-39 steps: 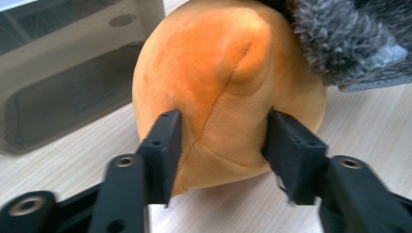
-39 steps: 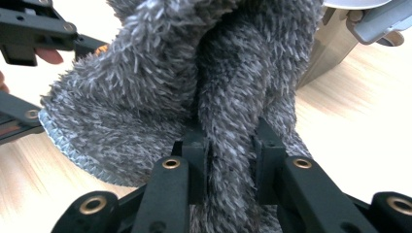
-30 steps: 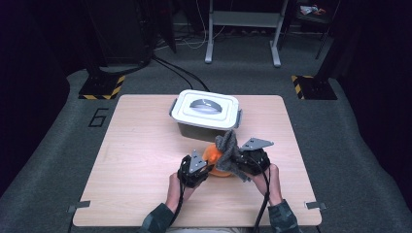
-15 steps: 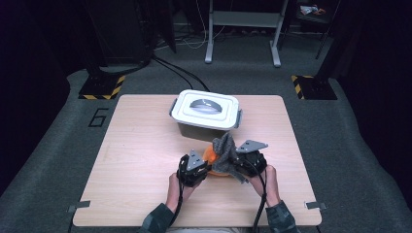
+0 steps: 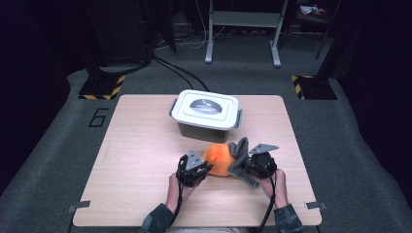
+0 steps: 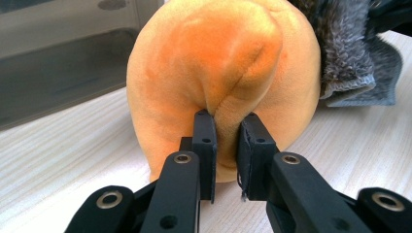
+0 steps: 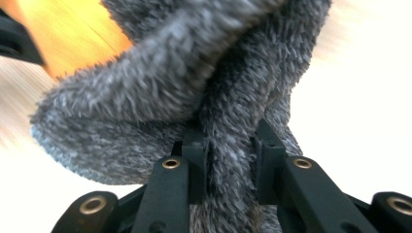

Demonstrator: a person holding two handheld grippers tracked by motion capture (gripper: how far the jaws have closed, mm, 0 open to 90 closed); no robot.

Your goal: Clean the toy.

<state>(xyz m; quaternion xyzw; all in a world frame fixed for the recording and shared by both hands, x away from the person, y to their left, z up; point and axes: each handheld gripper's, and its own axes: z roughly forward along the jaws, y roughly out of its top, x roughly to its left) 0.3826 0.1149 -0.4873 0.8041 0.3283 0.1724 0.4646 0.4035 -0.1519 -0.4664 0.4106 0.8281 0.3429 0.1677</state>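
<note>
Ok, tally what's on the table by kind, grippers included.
Orange plush toy: 1
Grey fuzzy cloth: 1
Lidded white storage box: 1
Handheld grippers: 2, the left gripper pinching the plush, the right gripper pinching the cloth
Total: 5

Both forearms reach in low; left gripper (image 5: 206,167) and right gripper (image 5: 243,167) seem clamped shut, facing inward.

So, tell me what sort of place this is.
Most likely a lab or recording studio rather than a home: a bare wooden table stands on grey carpet, black-and-yellow hazard-striped bases sit on the floor with cables running behind, and dark surroundings ring the lit table.
</note>
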